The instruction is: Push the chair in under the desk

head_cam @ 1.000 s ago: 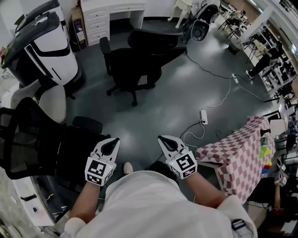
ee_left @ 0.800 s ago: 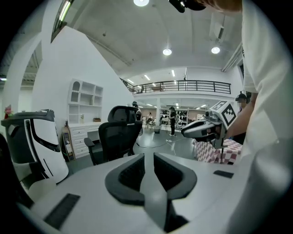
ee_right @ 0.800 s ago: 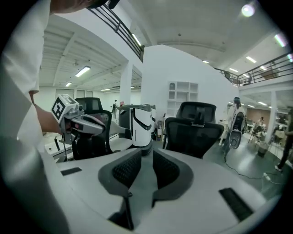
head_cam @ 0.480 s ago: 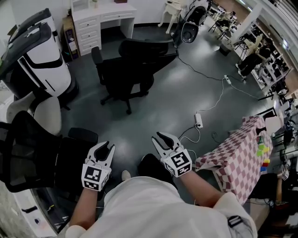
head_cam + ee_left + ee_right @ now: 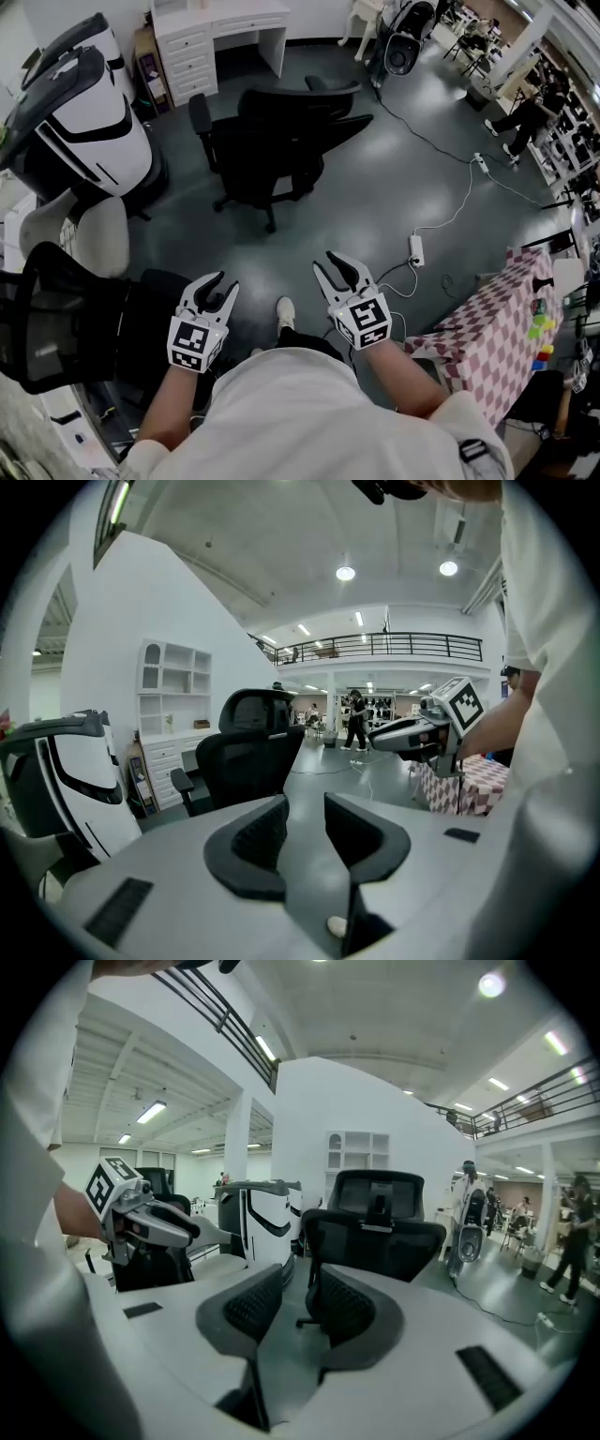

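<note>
Both tools empty: the jaws of left tool [image 5: 221, 283] and right tool [image 5: 333, 267] have just been opening, nothing between them. Chair [image 5: 272, 131] stands mid-floor, well apart from them, short of the white table [image 5: 225, 21]. Best approach, I judge: brace both tools on the backrest and push straight.

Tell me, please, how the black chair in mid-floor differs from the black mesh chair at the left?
The black high-backed office chair stands on open grey floor, wheeled base visible; the black mesh-backed chair sits close at the left of the person. The mesh chair's back is see-through; the office chair's looks solid. Both are black.
</note>
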